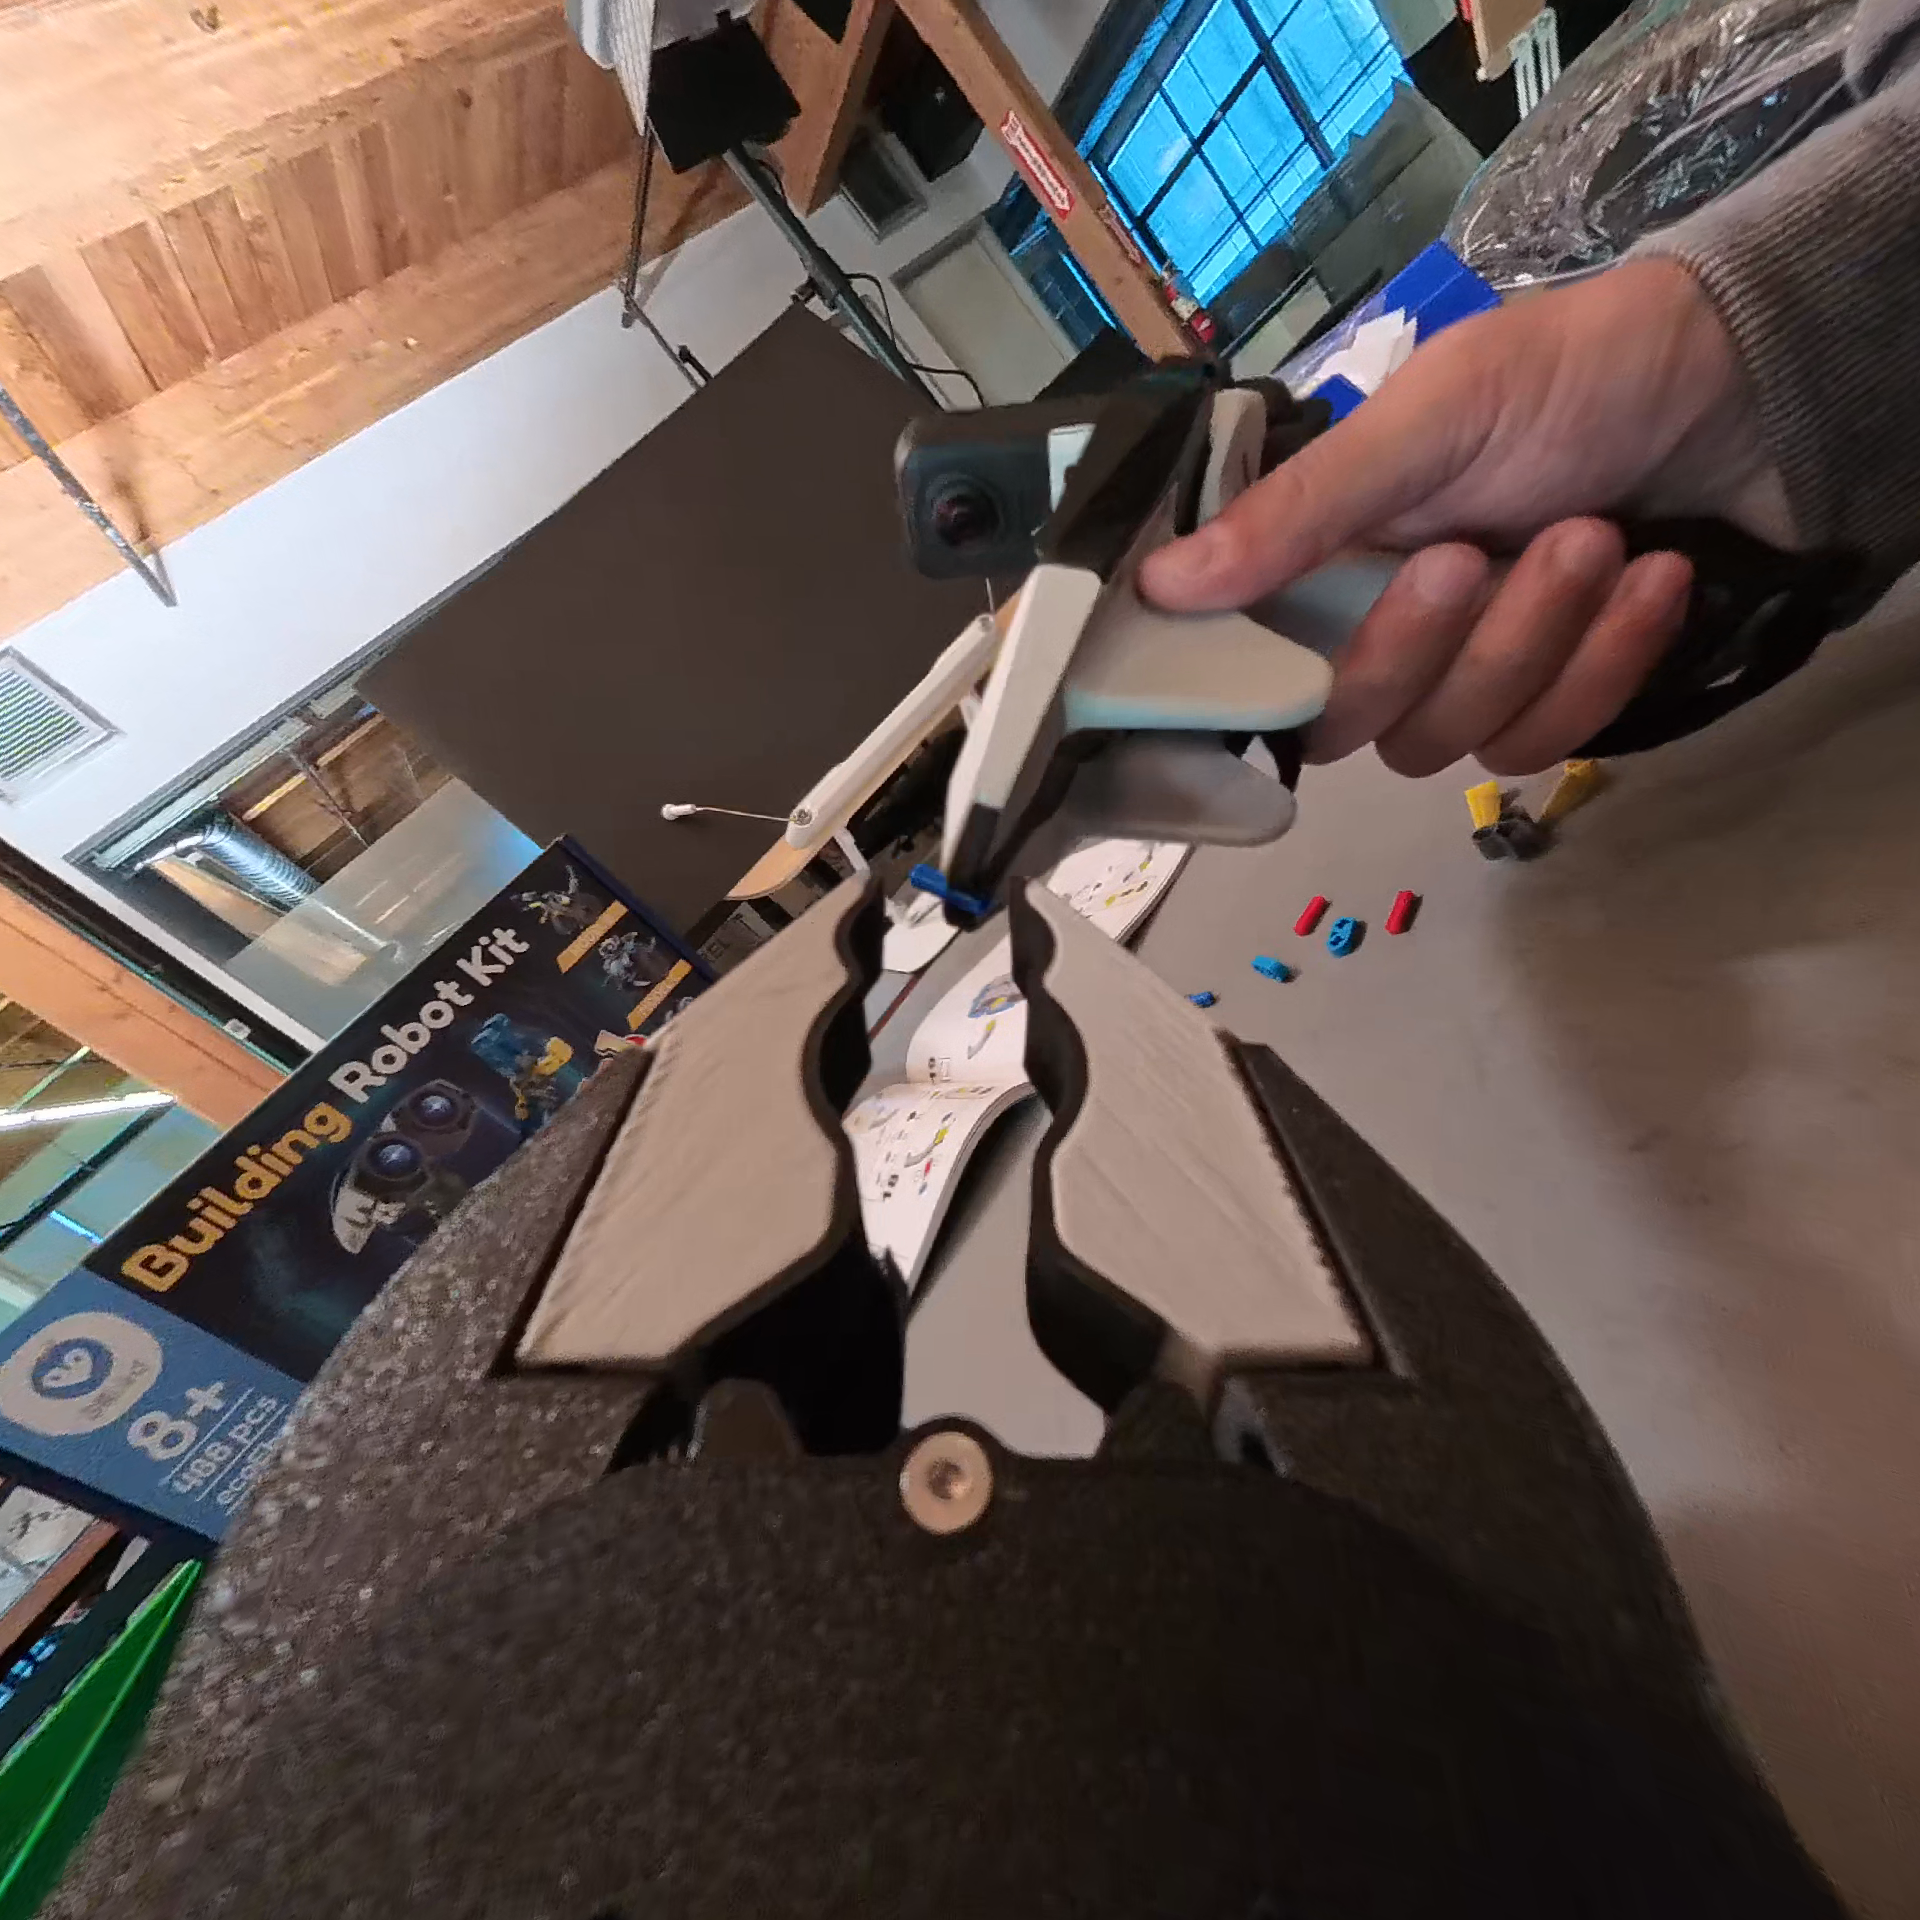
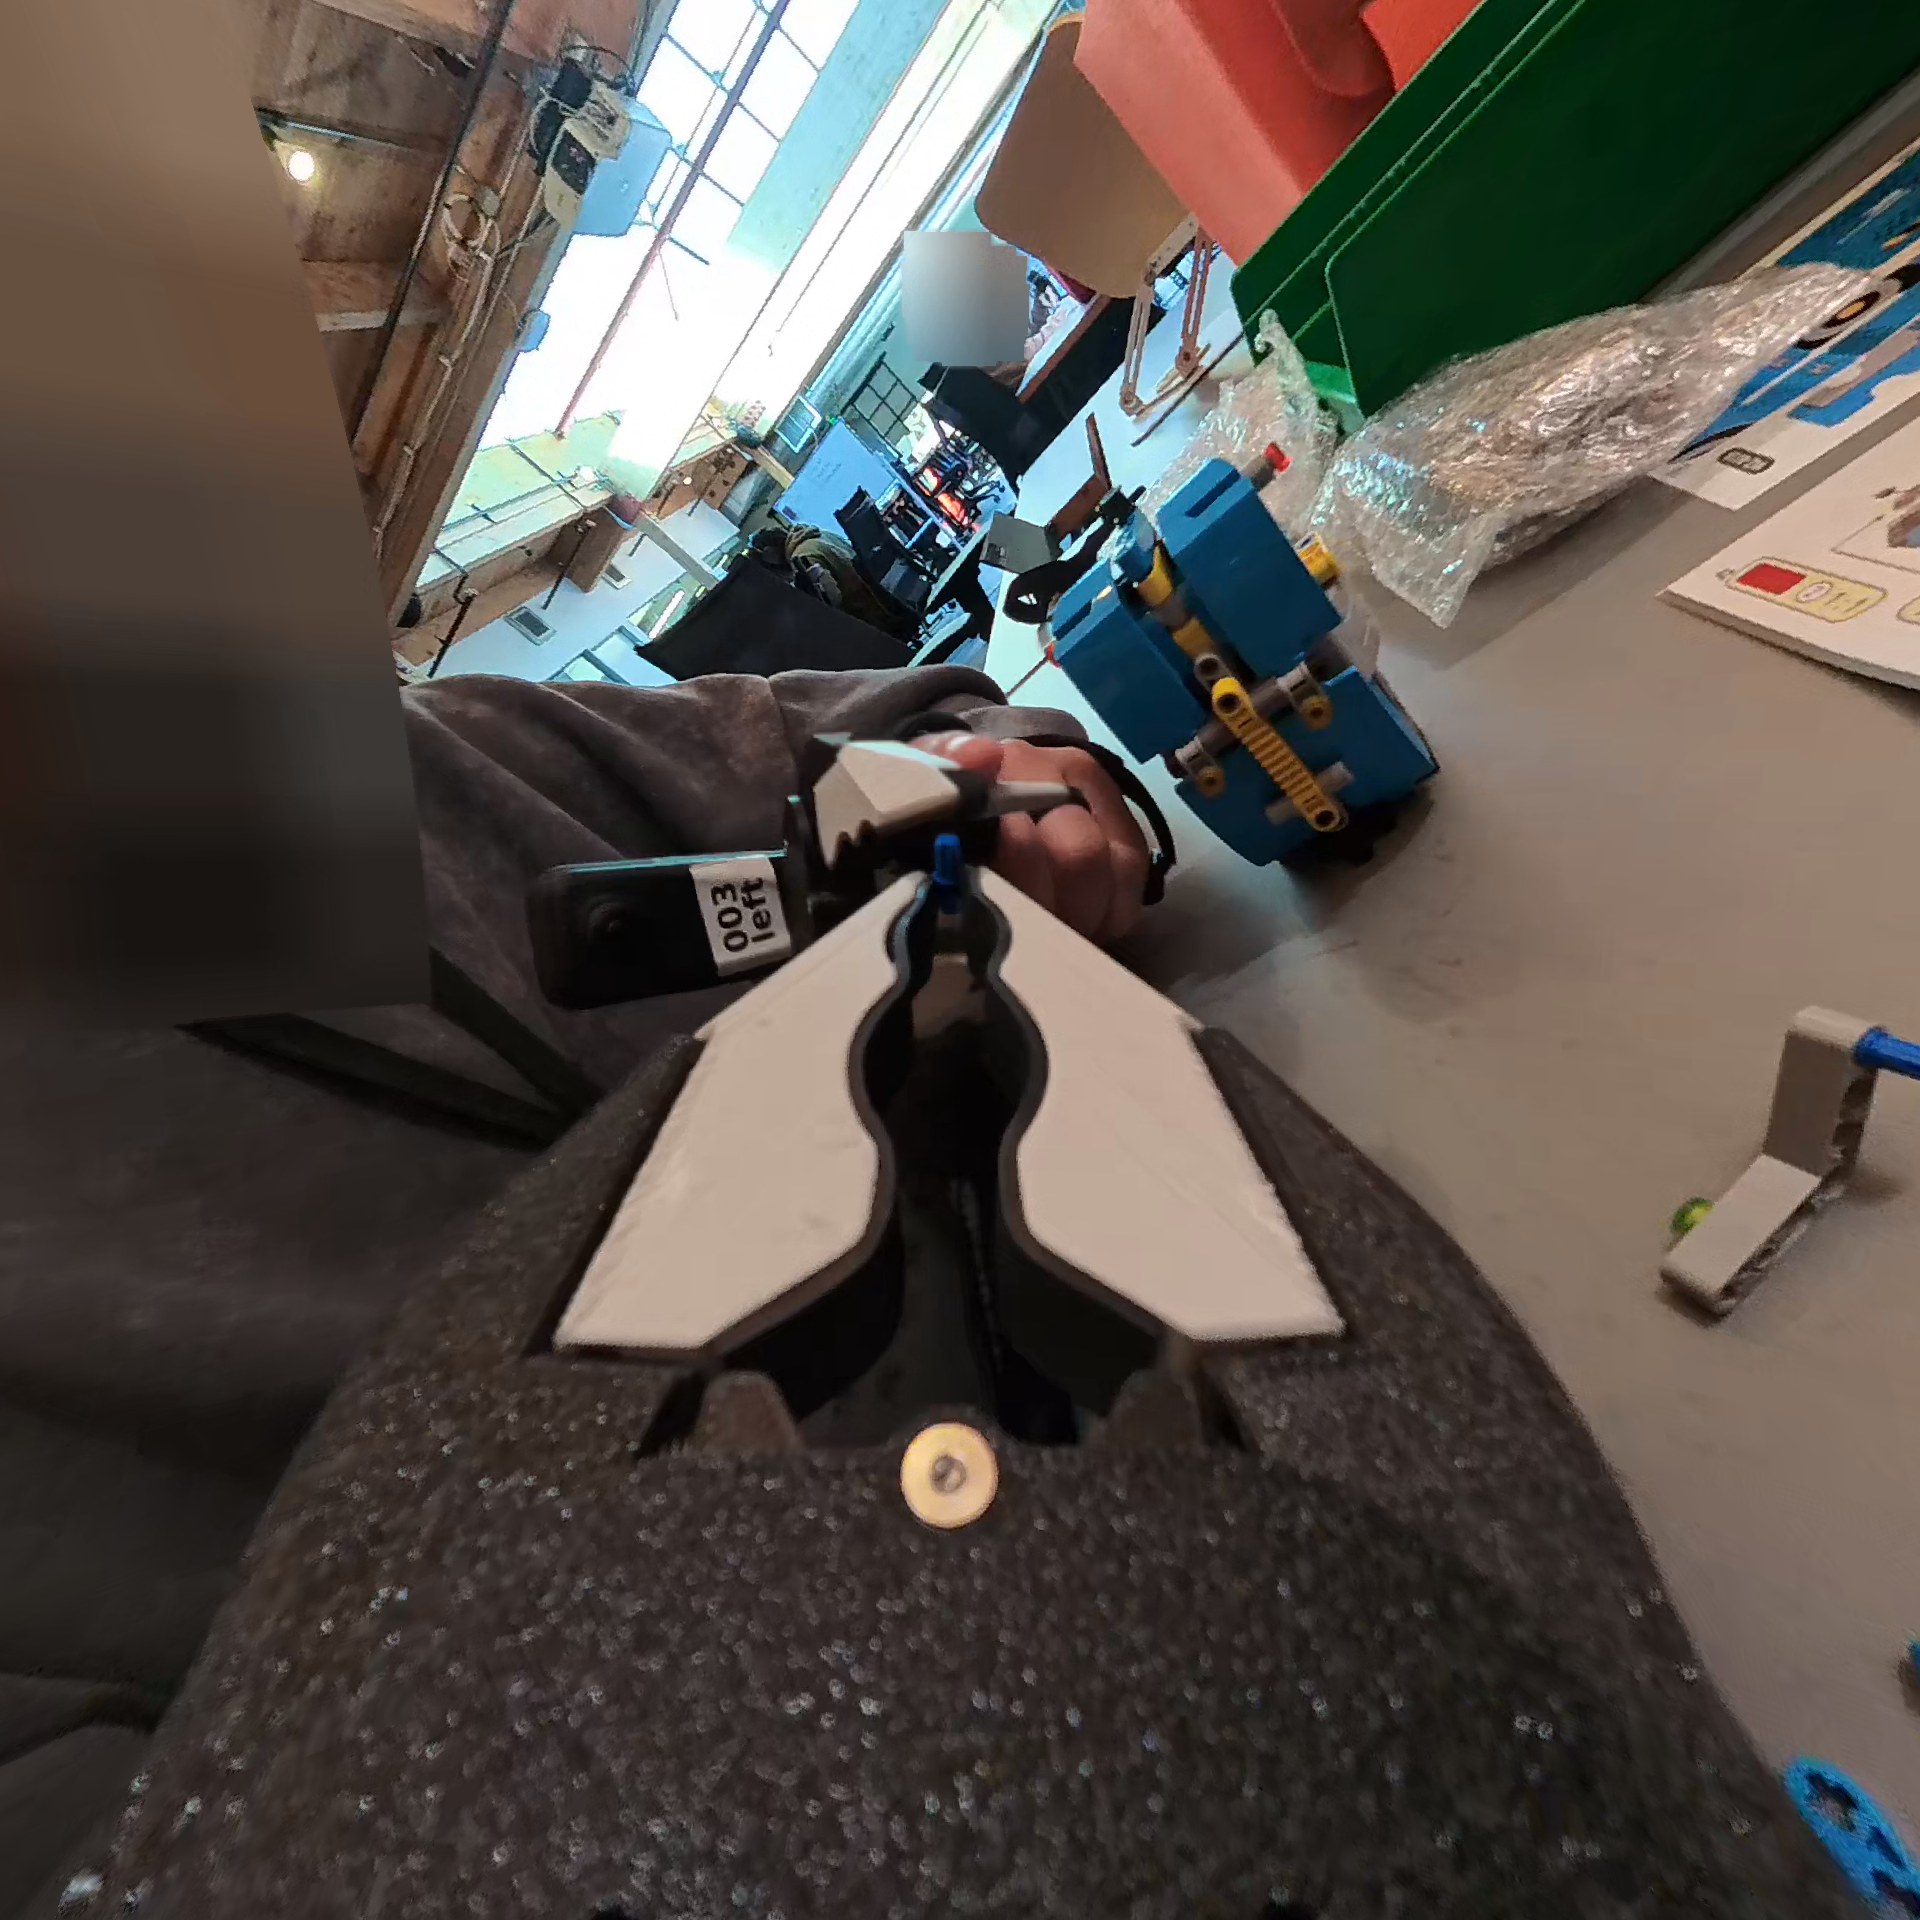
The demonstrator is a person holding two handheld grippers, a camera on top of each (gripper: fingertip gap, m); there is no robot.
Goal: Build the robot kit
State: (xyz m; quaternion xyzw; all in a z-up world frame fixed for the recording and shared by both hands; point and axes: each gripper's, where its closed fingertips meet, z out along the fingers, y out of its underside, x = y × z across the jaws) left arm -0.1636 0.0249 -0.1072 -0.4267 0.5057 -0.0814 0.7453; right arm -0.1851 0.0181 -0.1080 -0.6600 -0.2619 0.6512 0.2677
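1. The right gripper (image 2: pixel 943 902) is pinched tight on a small blue pin (image 2: pixel 945 860), which sticks out past its tips. It hangs in the air above the table (image 2: pixel 1558 935), near the blue model (image 2: pixel 1236 665) on the person's side.
2. The left gripper (image 1: pixel 945 894) stands narrowly parted and holds nothing. Its tips flank the pin without touching it, as far as I can tell.
3. A hand (image 1: pixel 1455 540) steers the right tool, and the two tools meet nose to nose.
4. Bubble wrap (image 2: pixel 1558 416) lies just behind the model, with a green bin (image 2: pixel 1558 156) farther back.
5. A grey bracket (image 2: pixel 1777 1174) stands well apart from the model, with bare tabletop between them.
6. Small red and blue pieces (image 1: pixel 1340 930) are scattered on the table. An open booklet (image 1: pixel 935 1122) and a printed box (image 1: pixel 343 1143) sit beyond the left tool. Neither shares a view with the model, so I cannot place them against it.
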